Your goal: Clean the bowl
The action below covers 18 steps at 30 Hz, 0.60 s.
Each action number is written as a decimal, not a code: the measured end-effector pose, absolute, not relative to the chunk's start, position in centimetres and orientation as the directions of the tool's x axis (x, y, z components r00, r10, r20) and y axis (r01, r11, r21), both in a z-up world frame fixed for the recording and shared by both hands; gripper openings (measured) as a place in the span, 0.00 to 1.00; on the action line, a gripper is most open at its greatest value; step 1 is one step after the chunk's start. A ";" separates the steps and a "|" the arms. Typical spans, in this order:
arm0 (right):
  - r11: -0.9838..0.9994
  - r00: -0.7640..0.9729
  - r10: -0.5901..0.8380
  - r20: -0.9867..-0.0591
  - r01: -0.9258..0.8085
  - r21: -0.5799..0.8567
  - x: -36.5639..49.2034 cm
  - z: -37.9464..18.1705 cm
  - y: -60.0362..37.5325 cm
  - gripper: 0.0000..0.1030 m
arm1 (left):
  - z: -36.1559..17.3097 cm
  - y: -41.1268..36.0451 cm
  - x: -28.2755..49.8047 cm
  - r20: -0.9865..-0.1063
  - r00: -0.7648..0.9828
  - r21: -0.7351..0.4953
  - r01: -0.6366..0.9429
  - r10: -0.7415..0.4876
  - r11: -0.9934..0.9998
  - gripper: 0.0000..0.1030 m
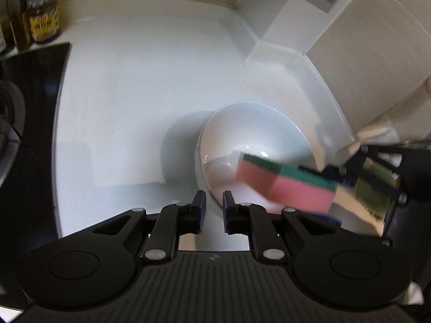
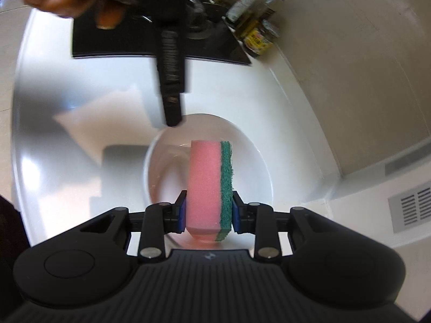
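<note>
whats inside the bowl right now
Only the pink and green sponge, clamped in the right gripper, reaches into the white bowl. It hides part of the bottom; the visible part looks bare.

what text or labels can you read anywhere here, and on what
None can be read.
Yellow label on the jar by the wall: printed, but too blurred.
Bottles beside it: labels too small and blurred.
Small logo mark on the right gripper body: a symbol, not letters.
Sponge and bowl: no text.
</note>
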State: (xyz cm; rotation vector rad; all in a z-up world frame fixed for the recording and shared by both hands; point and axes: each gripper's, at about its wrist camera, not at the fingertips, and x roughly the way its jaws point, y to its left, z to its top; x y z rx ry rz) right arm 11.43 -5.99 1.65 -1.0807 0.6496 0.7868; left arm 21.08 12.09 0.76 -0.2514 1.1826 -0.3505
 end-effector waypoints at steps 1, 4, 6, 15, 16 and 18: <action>0.249 0.569 0.238 -0.787 -0.819 -0.517 11.6 1.6 -6.0 0.25 | 0.5 11.9 21.5 -0.862 0.326 -0.369 0.126 -0.390 0.921 0.14; 0.226 0.554 0.250 -0.794 -0.831 -0.508 11.5 1.8 -5.7 0.25 | -0.1 11.0 22.3 -0.891 0.295 -0.324 0.123 -0.346 0.938 0.18; 0.212 0.522 0.264 -0.811 -0.852 -0.479 11.3 2.3 -5.8 0.25 | -0.5 10.2 22.9 -0.907 0.283 -0.283 0.140 -0.312 0.949 0.18; -0.008 0.399 0.288 -0.871 -0.908 -0.419 10.2 2.9 -6.3 0.26 | -0.6 8.2 25.1 -0.937 0.267 -0.130 0.335 -0.227 0.933 0.10; -0.039 0.382 0.288 -0.878 -0.911 -0.410 10.1 3.1 -6.5 0.26 | -0.6 8.1 25.6 -0.938 0.264 -0.125 0.346 -0.224 0.930 0.08; -0.121 0.375 0.286 -0.882 -0.899 -0.422 9.6 3.2 -7.0 0.26 | -0.7 8.1 26.2 -0.934 0.266 -0.142 0.335 -0.238 0.931 0.07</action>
